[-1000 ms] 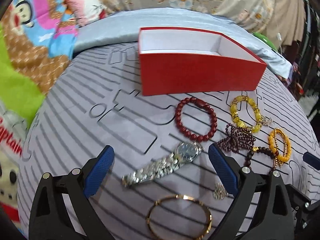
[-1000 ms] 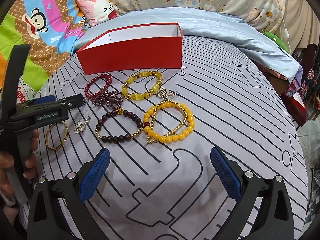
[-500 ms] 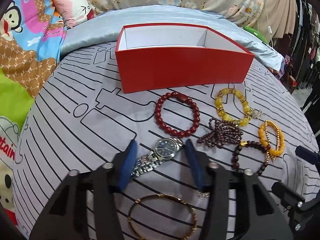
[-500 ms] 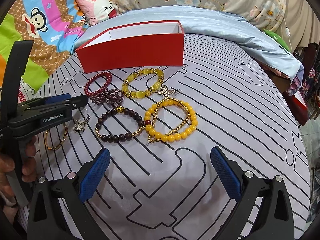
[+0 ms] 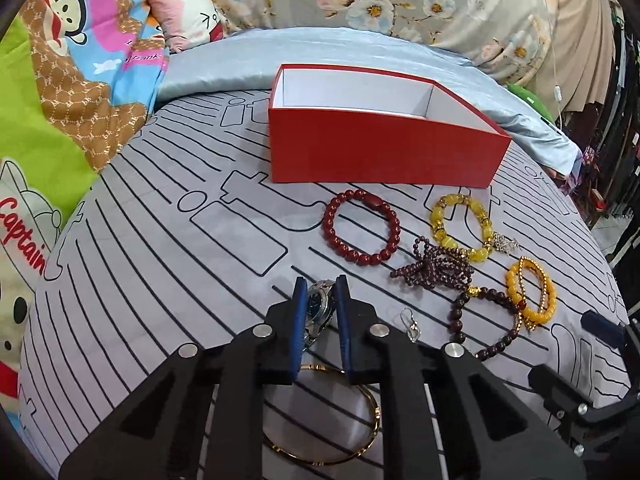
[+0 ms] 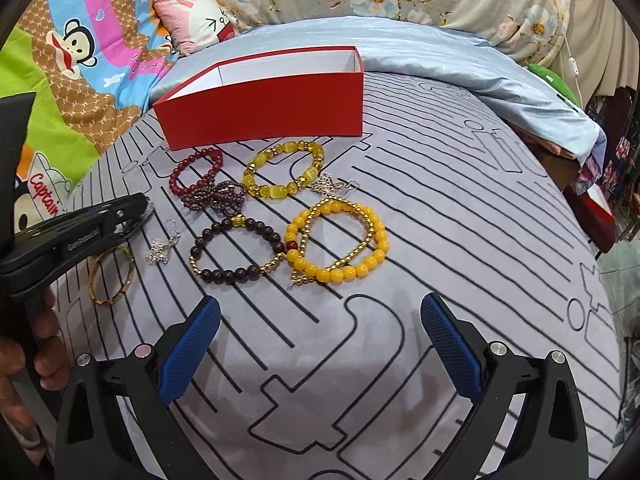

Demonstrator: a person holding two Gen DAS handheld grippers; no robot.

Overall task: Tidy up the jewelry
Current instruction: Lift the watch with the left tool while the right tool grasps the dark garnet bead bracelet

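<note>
My left gripper [image 5: 321,286] is shut on the silver watch [image 5: 320,306], its blue pads on either side of the dial, low over the grey bedspread. An open red box [image 5: 380,152] with a white inside stands behind it. Bead bracelets lie to the right: dark red [image 5: 362,228], yellow [image 5: 460,226], purple cluster [image 5: 434,270], brown [image 5: 486,322], orange [image 5: 532,296]. A gold bangle [image 5: 360,436] lies under the gripper. My right gripper [image 6: 320,320] is open and empty in front of the bracelets [image 6: 336,244]. The left gripper [image 6: 76,232] shows at its left.
A silver earring [image 5: 410,322] lies right of the left gripper, and another silver charm [image 6: 330,186] by the yellow bracelet. Pillows and a cartoon blanket [image 5: 60,80] lie behind and left. The bed's edge drops off at the right [image 6: 592,200].
My left gripper has closed from wide open onto the watch's dial. The right gripper has stayed open and barely moved.
</note>
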